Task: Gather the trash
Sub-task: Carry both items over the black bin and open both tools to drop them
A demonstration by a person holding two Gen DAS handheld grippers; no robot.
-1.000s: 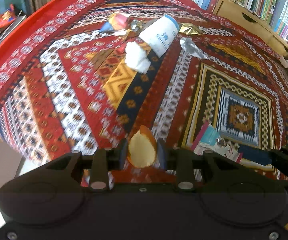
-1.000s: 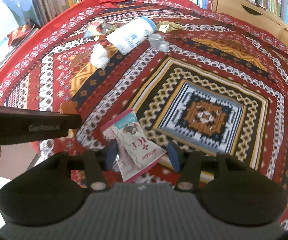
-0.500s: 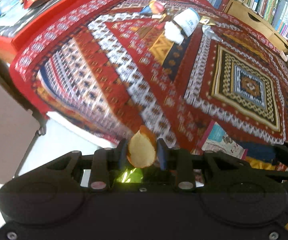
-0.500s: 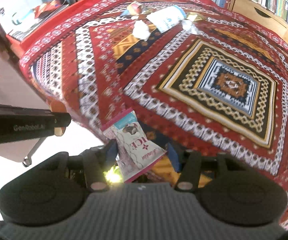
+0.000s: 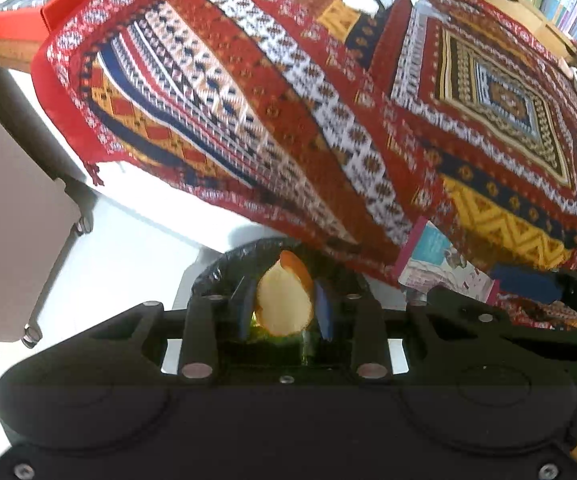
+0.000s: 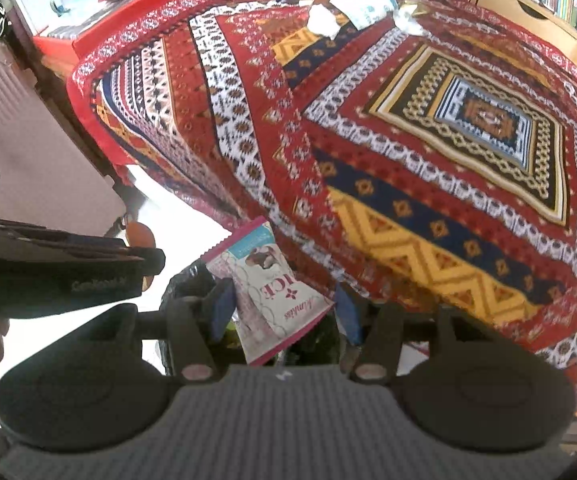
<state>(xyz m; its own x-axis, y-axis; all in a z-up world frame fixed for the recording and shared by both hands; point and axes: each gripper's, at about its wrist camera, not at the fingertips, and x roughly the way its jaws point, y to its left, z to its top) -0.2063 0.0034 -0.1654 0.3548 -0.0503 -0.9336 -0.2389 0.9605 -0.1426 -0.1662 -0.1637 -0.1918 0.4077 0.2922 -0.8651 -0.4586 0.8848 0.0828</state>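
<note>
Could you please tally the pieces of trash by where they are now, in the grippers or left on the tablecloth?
In the left gripper: 1, orange peel
In the right gripper: 1, snack wrapper
On the tablecloth: about 5, clustered around the white bottle
Total: about 7

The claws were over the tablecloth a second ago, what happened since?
Both claws pulled back off the patterned tablecloth to above a black-lined trash bin. The left claw still grips the orange peel, the right claw the snack wrapper. The far trash pile stayed.
</note>
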